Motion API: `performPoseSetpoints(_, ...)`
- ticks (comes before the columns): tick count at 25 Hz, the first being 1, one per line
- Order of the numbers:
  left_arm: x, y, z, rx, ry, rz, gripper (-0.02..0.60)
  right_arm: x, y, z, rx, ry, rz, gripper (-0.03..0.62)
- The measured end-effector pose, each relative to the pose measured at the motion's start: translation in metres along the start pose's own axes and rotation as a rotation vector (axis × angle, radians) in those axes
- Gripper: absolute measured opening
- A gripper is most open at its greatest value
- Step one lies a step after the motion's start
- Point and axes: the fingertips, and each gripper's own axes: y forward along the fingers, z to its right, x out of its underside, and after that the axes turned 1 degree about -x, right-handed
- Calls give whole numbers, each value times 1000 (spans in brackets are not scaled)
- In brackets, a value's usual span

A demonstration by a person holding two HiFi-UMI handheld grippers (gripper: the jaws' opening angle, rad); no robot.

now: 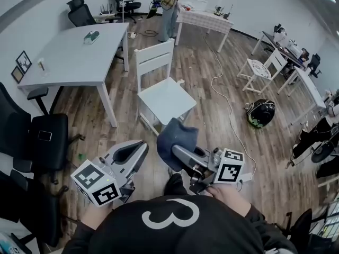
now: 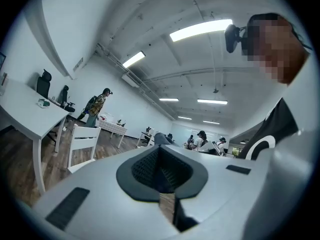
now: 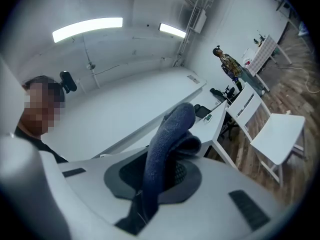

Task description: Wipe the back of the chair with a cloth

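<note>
Cloth is in hand, and that is about all so far. The right gripper has its jaws clamped on it, a dark blue bunch that rises above them and folds over at the top. In the head view it sits low, close to the person's body. The left gripper beside it has its jaws pressed together with nothing between them.

Both hang over the wood floor, apart from the white chair ahead. The chair stands with its seat toward the person and its slatted back on the far side, just beside the white table. The cloth touches no part of it.

I'd judge the pick-up done and the wiping not yet begun, so the whole back is left, top rail and slats alike. The reach to it goes over the seat or round the side, and I'd guess the person needs to come closer before the cloth can land. Whether the back is dusty or clean I can't tell from here.
</note>
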Motion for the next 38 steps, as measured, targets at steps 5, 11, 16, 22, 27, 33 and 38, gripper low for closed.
performPoseSetpoints(5,1,46,-26,-11,-14,-27,14,-26,-2,51,-8,39,22,48)
performPoseSetpoints(11,0,126,-92,-78,-51,-45,14,-77,4,146,-8,89,24,48)
performPoseSetpoints(16,1,210,-142,-107,-76,-92,14,-122,0,227,-1,118,28,48)
performPoseSetpoints(22,-8,295,-178,-136,-120,-102,14,-178,-15,299,13,134,27,48)
performPoseSetpoints(27,-6,318,-201,-185,-144,-103,14,-196,-11,329,11,108,-12,48)
performPoseSetpoints(33,-2,315,-245,-250,-195,-88,14,-193,29,356,-2,131,-68,48)
performPoseSetpoints(38,-9,317,-294,-263,-220,-89,14,-199,76,381,3,121,-107,48)
